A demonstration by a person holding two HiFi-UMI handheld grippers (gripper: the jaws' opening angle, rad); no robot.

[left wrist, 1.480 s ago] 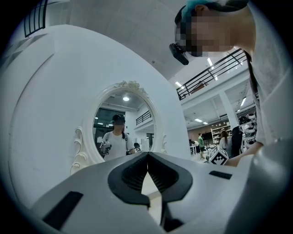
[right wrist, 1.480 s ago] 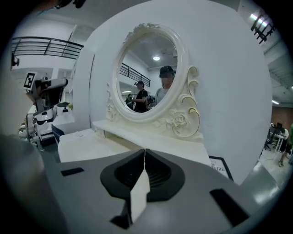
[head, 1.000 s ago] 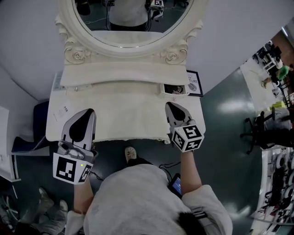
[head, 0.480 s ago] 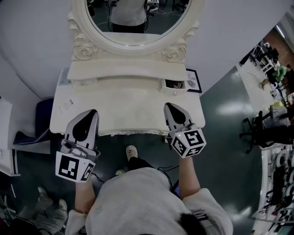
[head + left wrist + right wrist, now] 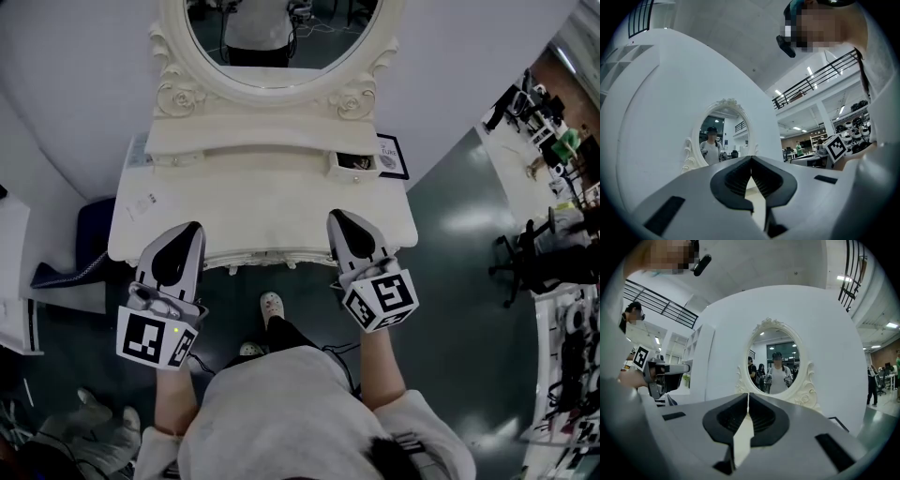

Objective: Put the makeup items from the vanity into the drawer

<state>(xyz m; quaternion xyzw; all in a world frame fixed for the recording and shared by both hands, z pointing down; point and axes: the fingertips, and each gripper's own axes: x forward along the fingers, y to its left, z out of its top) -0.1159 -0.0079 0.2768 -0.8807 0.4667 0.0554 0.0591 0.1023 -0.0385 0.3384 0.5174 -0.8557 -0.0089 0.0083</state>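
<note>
The white vanity (image 5: 262, 202) stands under its oval mirror (image 5: 272, 37). At the back right of the top, a small drawer (image 5: 353, 166) is pulled open with dark small items inside. My left gripper (image 5: 190, 228) hovers over the vanity's front left edge, jaws together and nothing in them. Over the front right edge, my right gripper (image 5: 335, 217) is also shut and holds nothing. The left gripper (image 5: 751, 159) points toward the mirror (image 5: 719, 136). From the other side, the right gripper (image 5: 748, 395) faces the mirror (image 5: 776, 366).
A framed card (image 5: 393, 157) leans at the vanity's right end, beside the drawer. A small label (image 5: 142, 203) lies on the left of the top. A dark blue seat (image 5: 80, 239) stands left of the vanity. An office chair (image 5: 525, 262) stands far right.
Both grippers have drawn back from over the vanity top to its front edge, still shut. The view has pulled away, so the vanity looks smaller and farther off.
</note>
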